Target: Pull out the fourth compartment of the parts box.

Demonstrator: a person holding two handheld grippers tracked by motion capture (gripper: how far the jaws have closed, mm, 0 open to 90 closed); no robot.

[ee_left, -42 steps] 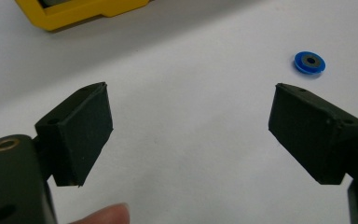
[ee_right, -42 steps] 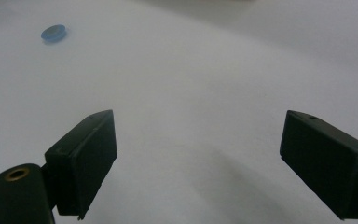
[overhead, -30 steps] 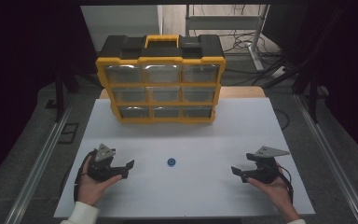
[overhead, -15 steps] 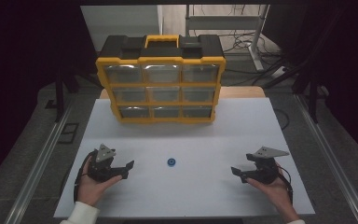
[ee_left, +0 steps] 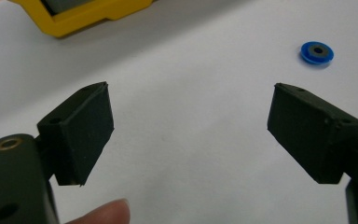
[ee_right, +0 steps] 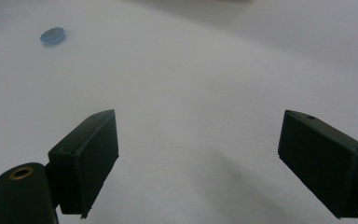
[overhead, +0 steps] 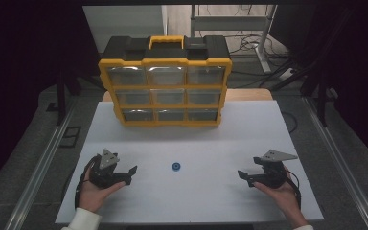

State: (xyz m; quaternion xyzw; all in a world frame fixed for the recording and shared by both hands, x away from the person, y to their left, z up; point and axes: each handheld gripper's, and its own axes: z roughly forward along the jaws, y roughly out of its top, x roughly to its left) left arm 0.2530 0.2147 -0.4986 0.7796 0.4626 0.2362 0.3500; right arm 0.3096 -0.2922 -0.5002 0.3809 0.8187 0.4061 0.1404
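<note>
Both pairs of jaws stand wide apart with nothing between them. The left gripper (overhead: 124, 173) rests low over the white surface (overhead: 211, 143) at the near left, held in the person's left hand (overhead: 93, 191); in the left gripper view its two black jaws frame bare white, and a fingertip (ee_left: 103, 213) shows at the bottom edge. The right gripper (overhead: 247, 176) sits at the near right in the right hand (overhead: 283, 191), its jaws likewise released and pointed inward across the surface.

Between the two grippers, a little nearer the left one, lies a small blue disc (overhead: 176, 166), flat on the surface and apart from both. In the left gripper view the disc (ee_left: 317, 52) is round, bright blue at the rim with a darker ring and a hole in its middle; it lies beyond the far jaw, up and to the right. In the right gripper view it is a blurred pale blue spot (ee_right: 52, 36) far off to the upper left.

Farther back stands a yellow organizer case (overhead: 165, 91) with a black top, a yellow handle and three rows of clear drawers facing the person. Nothing lies between either gripper and the disc.
</note>
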